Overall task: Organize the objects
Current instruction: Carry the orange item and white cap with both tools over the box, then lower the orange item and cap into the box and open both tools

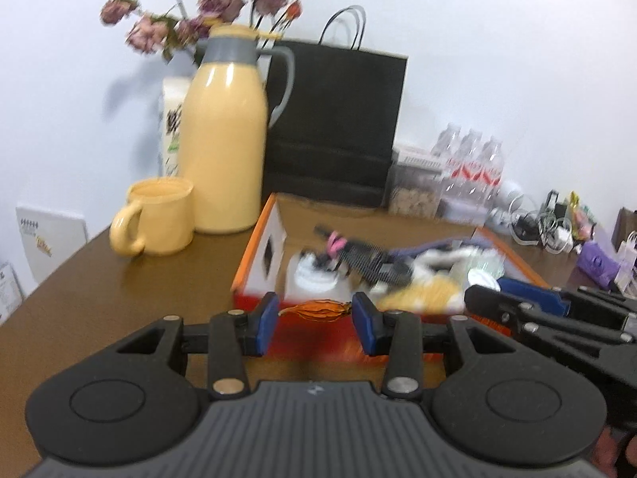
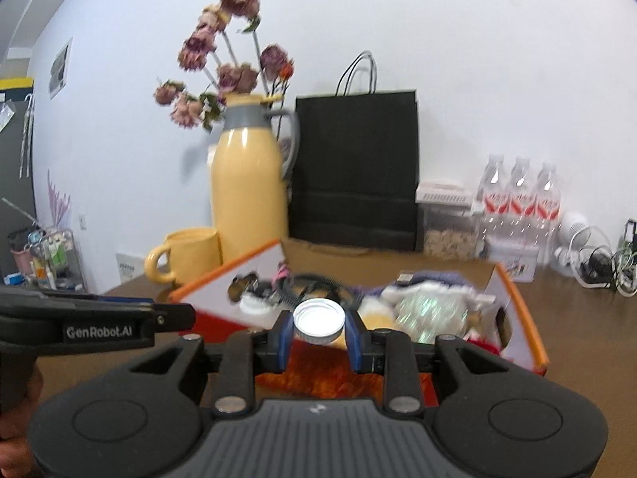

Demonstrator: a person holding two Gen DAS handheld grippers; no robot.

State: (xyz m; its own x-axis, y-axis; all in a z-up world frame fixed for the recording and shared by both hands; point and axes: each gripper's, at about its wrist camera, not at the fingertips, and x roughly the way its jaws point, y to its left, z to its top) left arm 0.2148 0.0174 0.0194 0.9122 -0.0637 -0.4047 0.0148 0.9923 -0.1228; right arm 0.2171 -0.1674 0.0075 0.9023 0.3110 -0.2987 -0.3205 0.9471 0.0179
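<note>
An open box [image 1: 254,257] with an orange rim and white inner walls stands on the brown table. It holds a black comb [image 1: 368,261], a white plush toy [image 2: 430,302] and other small items. My left gripper [image 1: 318,320] is shut on a small orange-brown ribbed clip [image 1: 316,310], held just above the box's near edge. My right gripper [image 2: 318,334] is shut on a round white lid [image 2: 318,320], also over the near edge of the box [image 2: 523,318]. The right gripper [image 1: 483,296] reaches in from the right in the left wrist view. The left gripper [image 2: 187,312] shows at the left edge of the right wrist view.
A yellow thermos jug [image 1: 225,139] and yellow mug [image 1: 159,215] stand left of the box. Behind it are a black paper bag [image 1: 338,119] and dried flowers [image 1: 199,8]. Water bottles [image 2: 521,199] and tangled cables [image 2: 597,267] lie at the right. The table edge [image 1: 47,275] runs along the left.
</note>
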